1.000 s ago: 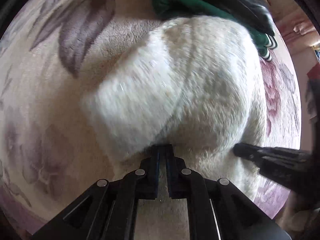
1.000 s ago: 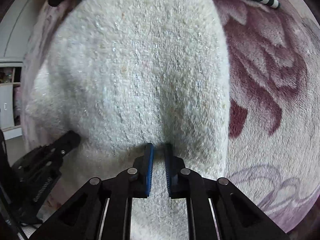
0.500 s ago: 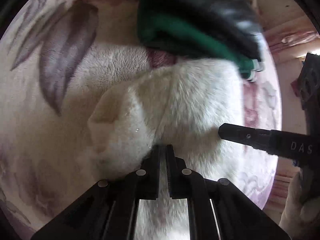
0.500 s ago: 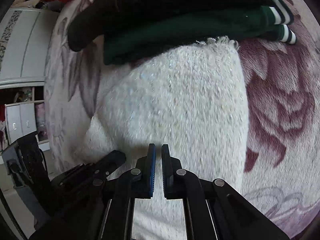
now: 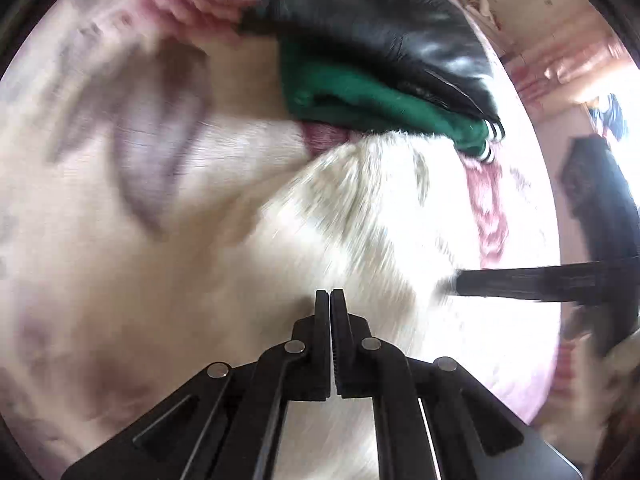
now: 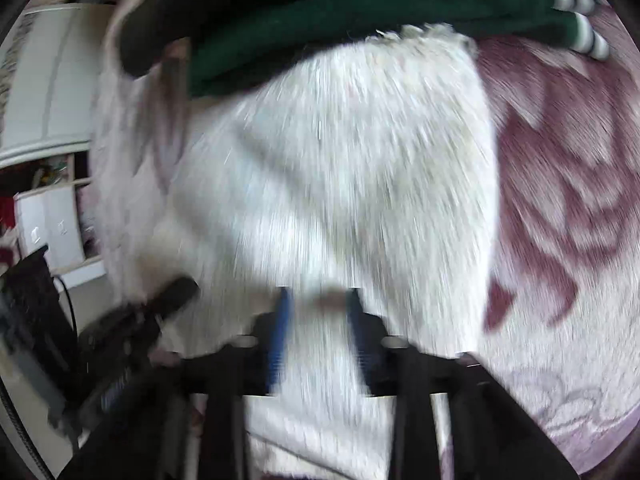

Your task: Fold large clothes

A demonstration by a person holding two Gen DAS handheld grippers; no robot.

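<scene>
Basically, largest first: floral fleece blanket (image 5: pixel 100 280) fills both views; left wrist view shows its pale side with grey-purple leaves, right wrist view shows the maroon rose print (image 6: pixel 568 184).

White fuzzy sweater (image 6: pixel 340 168) lies folded on the blanket, far edge touching a stack of folded clothes. Right view shows its frayed far edge and sparkly knit; left view shows it blurred and overexposed (image 5: pixel 380 216).

Stack: black leather jacket (image 5: pixel 384 28) on top of a green garment with striped cuffs (image 5: pixel 360 100). Leather sheen only readable in left view; in right view the green garment (image 6: pixel 360 16) is clearer, the black one mostly a dark mass.

Only right view: white cabinet and shelves (image 6: pixel 48 92) at left, something red at top left.

Left gripper (image 5: pixel 330 300): jaws clenched together, nothing visible between them, above the sweater's near edge. Also seen in right view, lower left (image 6: pixel 176 292).

Right gripper (image 6: pixel 318 308): jaws opening, blue pads apart, sweater beneath, not pinched. In left view one finger of it (image 5: pixel 520 282) enters from the right.
</scene>
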